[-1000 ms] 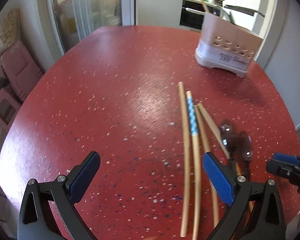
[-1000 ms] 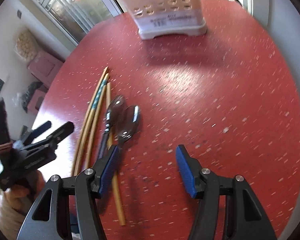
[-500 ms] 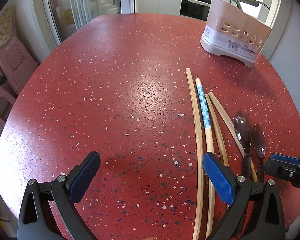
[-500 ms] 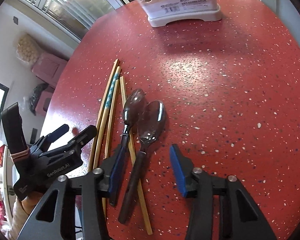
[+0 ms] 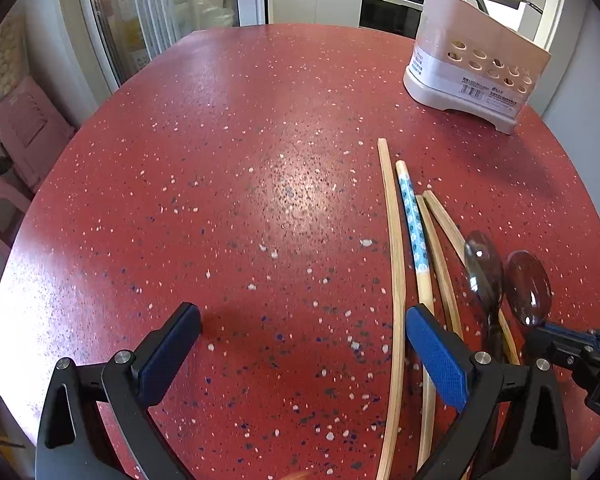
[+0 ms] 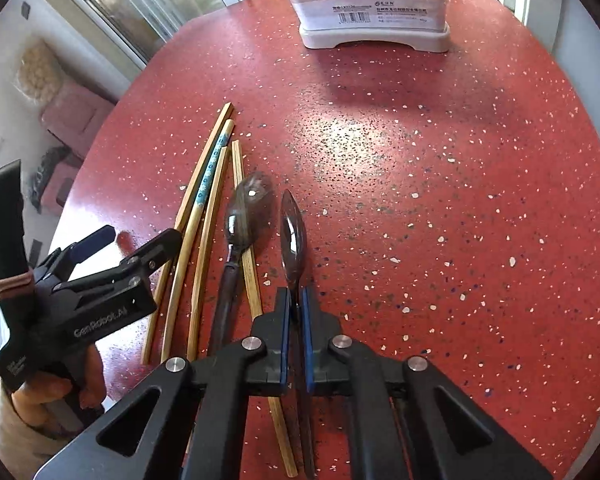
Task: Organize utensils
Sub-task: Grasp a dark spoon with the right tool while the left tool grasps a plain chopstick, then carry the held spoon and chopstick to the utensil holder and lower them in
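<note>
Utensils are lying in a loose bundle on the red speckled table (image 5: pixel 260 160), toward its near right part as my left camera is showing it: four chopsticks side by side, one of them the blue-patterned chopstick (image 5: pixel 414 224), and two dark spoons just to their right. I am holding the right gripper (image 6: pixel 295 300) clamped on the handle of the right spoon (image 6: pixel 293 228); its blue pads (image 6: pixel 285 332) are pressing on the thin handle from both sides with almost no gap between them, and the bowl is sticking out beyond the fingertips, turned on edge and pointing toward the far side of the table. The left spoon (image 6: pixel 242 216) is lying free just beside it, its handle crossing over one plain chopstick (image 6: pixel 244 208). The other chopsticks are fanning out to the left of that, their far tips near each other. I am keeping the left gripper (image 5: pixel 300 344) wide apart and empty, hovering over bare table, with its right finger above the near stretch of the chopsticks; I cannot tell whether it is touching them. In the right camera that gripper is showing at the left, held in a hand (image 6: pixel 56 384). Well apart from the bundle, at the far right of the table, the white utensil holder (image 5: pixel 472 76) with round holes is standing upright.
</note>
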Tool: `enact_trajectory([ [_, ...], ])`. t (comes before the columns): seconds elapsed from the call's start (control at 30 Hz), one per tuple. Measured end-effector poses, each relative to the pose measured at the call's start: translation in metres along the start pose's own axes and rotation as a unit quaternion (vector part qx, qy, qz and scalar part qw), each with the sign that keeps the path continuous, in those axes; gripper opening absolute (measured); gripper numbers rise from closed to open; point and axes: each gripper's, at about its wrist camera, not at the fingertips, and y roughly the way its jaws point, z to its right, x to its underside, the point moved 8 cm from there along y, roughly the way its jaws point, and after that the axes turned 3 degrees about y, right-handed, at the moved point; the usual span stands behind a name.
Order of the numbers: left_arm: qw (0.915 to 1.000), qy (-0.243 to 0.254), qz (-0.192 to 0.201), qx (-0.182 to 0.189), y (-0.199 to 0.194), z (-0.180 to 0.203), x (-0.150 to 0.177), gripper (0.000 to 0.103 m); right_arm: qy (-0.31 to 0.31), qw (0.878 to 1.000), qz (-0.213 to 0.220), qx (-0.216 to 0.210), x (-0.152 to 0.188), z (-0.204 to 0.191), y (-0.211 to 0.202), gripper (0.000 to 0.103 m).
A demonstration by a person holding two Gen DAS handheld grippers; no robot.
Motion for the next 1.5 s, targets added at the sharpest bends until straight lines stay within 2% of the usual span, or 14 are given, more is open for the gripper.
enact_trajectory([
  [0.23, 0.9991, 0.040, -0.016, 0.006, 0.006, 0.010, -0.016, 0.103, 0.008, 0.999, -0.001, -0.032, 0.003, 0.007, -0.003, 0.004],
  [0.47, 0.9955, 0.076, -0.042, 0.037, 0.011, 0.025, -0.031, 0.102, 0.010, 0.998, 0.010, -0.059, 0.004, 0.019, -0.020, 0.004],
  [0.77, 0.9827, 0.142, -0.098, 0.067, 0.010, 0.049, -0.041, 0.072, 0.017, 0.996, 0.023, -0.087, 0.005, 0.033, -0.044, 0.004],
  [0.83, 0.9804, 0.152, -0.106, 0.068, 0.008, 0.054, -0.043, 0.054, 0.017, 0.995, 0.026, -0.092, 0.003, 0.037, -0.047, 0.004],
  [0.87, 0.9793, 0.154, -0.112, 0.068, 0.008, 0.056, -0.043, 0.053, 0.017, 0.995, 0.028, -0.093, 0.003, 0.039, -0.049, 0.004],
  [0.93, 0.9788, 0.154, -0.116, 0.068, 0.009, 0.060, -0.044, 0.036, 0.018, 0.995, 0.030, -0.095, 0.000, 0.038, -0.051, 0.004],
  [0.97, 0.9797, 0.147, -0.116, 0.071, 0.009, 0.061, -0.045, 0.035, 0.018, 0.995, 0.032, -0.096, 0.000, 0.040, -0.053, 0.004],
  [1.1, 0.9860, 0.117, -0.091, 0.076, 0.006, 0.062, -0.047, 0.035, 0.022, 0.994, 0.038, -0.099, -0.004, 0.043, -0.056, 0.004],
  [1.27, 0.9941, 0.064, -0.027, 0.083, -0.019, 0.053, -0.048, 0.035, 0.027, 0.993, 0.044, -0.108, -0.007, 0.050, -0.061, 0.004],
  [1.37, 0.9950, 0.041, 0.015, 0.090, -0.043, 0.049, -0.055, 0.035, 0.025, 0.992, 0.052, -0.111, -0.009, 0.054, -0.065, 0.004],
  [1.5, 0.9914, 0.021, 0.072, 0.108, -0.075, 0.055, -0.065, 0.035, 0.014, 0.991, 0.064, -0.119, -0.012, 0.055, -0.074, 0.004],
])
